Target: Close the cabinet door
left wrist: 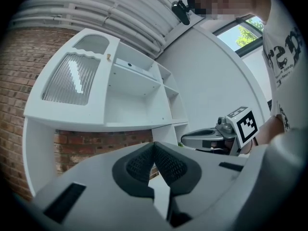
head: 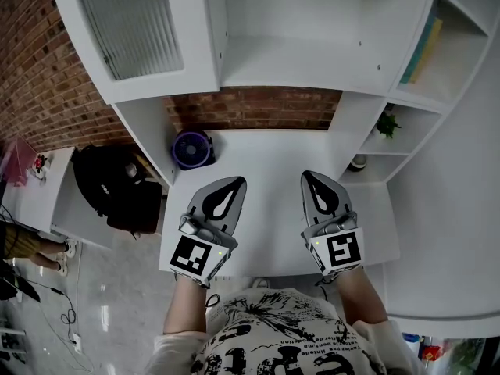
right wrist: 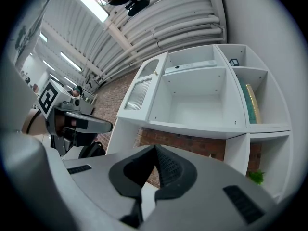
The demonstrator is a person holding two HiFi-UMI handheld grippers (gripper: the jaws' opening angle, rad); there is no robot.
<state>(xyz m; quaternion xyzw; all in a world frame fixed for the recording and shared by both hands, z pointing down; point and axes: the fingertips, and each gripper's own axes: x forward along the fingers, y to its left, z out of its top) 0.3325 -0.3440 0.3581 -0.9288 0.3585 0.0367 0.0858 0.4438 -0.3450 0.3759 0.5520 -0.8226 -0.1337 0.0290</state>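
Over the desk, left claw and right claw clenched, cabinet door open; purple fan in head view alone.

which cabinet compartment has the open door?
The wide compartment above the brick strip. Its ribbed-glass door is swung out at its left; the narrow shelves to the right, with books and plant, have no door.
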